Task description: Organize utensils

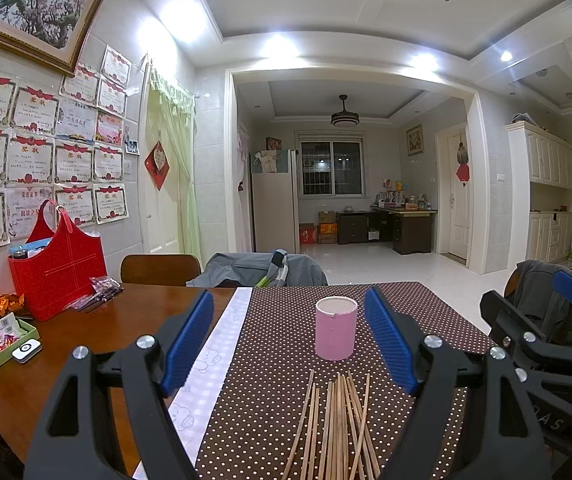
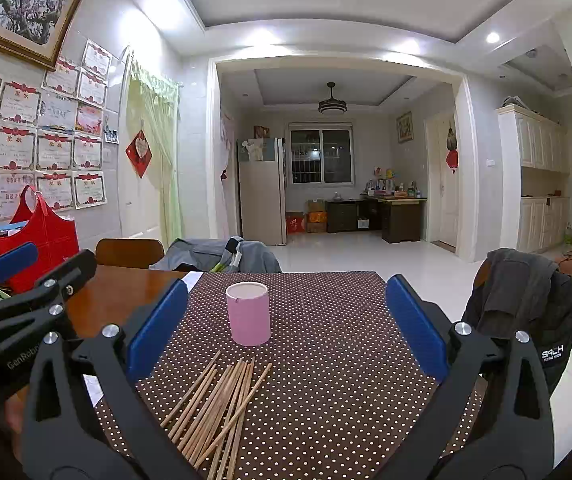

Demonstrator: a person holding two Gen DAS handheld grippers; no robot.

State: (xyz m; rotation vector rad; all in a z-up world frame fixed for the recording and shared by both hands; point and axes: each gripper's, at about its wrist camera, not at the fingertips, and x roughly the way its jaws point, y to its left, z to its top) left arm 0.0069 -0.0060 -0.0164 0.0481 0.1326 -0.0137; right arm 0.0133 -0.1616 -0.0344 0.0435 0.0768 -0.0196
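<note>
Pink cup (image 1: 335, 328) stands upright on dotted cloth (image 2: 338, 340), mouth up; chopsticks (image 1: 336, 428) lie loose in a bundle on cloth just in front of cup, nearer cams, not touching it; L gripper (image 1: 289, 340) spread wide w/ nothing between fingers, cup seen in the gap; R gripper (image 2: 286, 328) also spread wide w/ nothing held, cup toward its left finger; red bag (image 1: 55, 276) well left of cup on bare wood table (image 1: 37, 376).
</note>
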